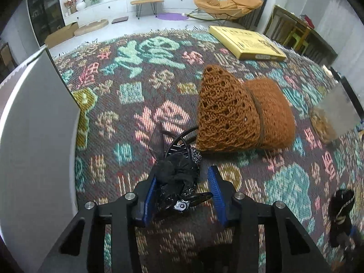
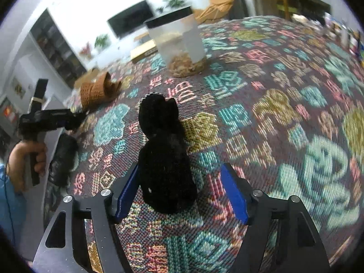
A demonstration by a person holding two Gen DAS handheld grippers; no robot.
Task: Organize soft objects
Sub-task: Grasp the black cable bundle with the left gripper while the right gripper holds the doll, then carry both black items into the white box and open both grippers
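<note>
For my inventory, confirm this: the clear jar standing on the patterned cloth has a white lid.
Not right. The clear jar standing on the patterned cloth has a black lid, not a white one. The right wrist view shows it.

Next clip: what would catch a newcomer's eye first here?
The busy patterned woven cloth covering the whole surface. On it a rust-orange knitted hat lies mid-table, with a black ruffled hair clip between the left tongs in front, and a black fuzzy soft item between the open right tongs.
</note>
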